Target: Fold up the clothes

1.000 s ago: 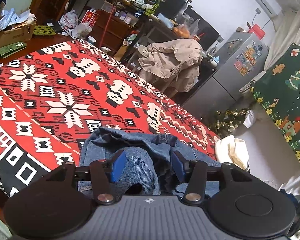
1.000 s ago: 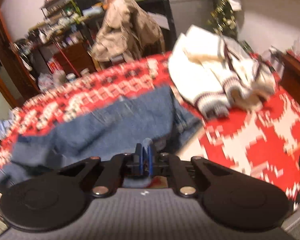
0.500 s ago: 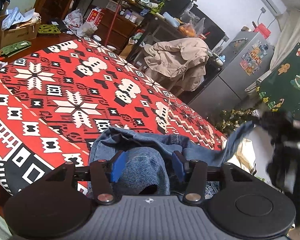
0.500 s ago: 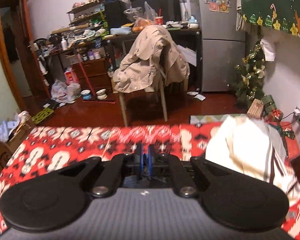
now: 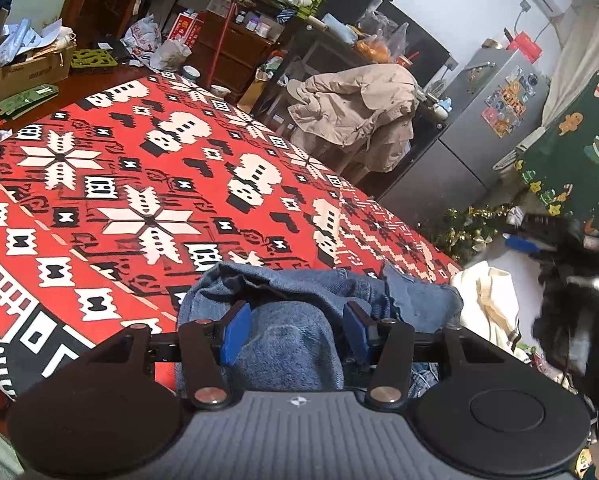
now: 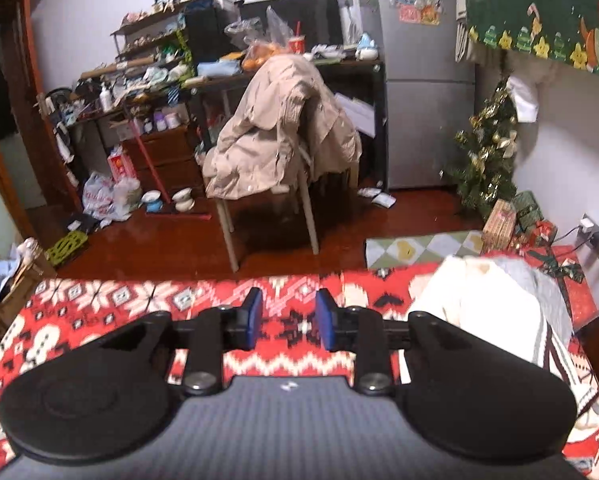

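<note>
Since a second ago the right gripper (image 6: 286,322) has parted its pads, dropping denim. Left wrist view: left gripper (image 5: 295,332), pads apart, straddles the bunched denim garment (image 5: 299,320) on the red patterned blanket's (image 5: 139,184) near edge. Right wrist view: a cream sweater (image 6: 487,300) lies right, probably waiting.

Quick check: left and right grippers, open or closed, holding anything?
Left gripper: open, pads either side of a bunched blue denim garment; grip cannot be told.
Right gripper: open, holding nothing, above the red patterned blanket.
</note>
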`<state>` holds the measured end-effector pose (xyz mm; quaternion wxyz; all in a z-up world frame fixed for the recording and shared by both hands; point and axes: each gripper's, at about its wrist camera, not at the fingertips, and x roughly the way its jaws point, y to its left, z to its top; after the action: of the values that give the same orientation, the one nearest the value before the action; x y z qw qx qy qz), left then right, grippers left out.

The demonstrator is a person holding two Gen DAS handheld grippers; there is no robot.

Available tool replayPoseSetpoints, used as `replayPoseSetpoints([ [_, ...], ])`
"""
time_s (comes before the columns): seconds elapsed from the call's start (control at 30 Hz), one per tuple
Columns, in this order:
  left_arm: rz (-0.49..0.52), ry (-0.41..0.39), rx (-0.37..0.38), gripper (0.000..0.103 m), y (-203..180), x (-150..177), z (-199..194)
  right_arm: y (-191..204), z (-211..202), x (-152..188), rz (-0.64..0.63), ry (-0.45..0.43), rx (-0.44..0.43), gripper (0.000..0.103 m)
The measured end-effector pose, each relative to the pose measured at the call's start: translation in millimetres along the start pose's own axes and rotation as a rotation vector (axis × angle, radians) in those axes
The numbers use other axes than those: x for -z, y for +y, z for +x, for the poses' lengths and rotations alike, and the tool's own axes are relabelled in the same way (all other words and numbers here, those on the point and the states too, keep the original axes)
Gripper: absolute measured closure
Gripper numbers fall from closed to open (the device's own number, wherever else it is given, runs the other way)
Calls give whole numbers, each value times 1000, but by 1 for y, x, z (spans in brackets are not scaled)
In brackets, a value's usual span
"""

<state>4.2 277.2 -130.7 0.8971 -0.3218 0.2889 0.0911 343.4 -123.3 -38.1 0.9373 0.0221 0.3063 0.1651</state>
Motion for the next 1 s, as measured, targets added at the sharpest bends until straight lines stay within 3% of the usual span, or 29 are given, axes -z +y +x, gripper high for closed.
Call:
replayPoseSetpoints([
  [0.17,35,3,21,52,-11,-1,-4,-29,-26,45,-15,90,-35,67],
  [0.3,61,12,36,48,-20,-3,-4,-50,-53,104,-21,175,-36,65],
  [0.43,97,25,39,45,-30,-5,0,-75,-79,169,46,238,-39,59],
  [0.53,93,39,43,44,-31,-6,3,-99,-89,203,181,289,-90,58],
  [0.63,85,50,46,44,-33,-5,5,-110,-91,224,318,334,-178,57],
  [1.0,79,52,46,44,-34,2,2,-88,-75,249,536,388,-294,54],
])
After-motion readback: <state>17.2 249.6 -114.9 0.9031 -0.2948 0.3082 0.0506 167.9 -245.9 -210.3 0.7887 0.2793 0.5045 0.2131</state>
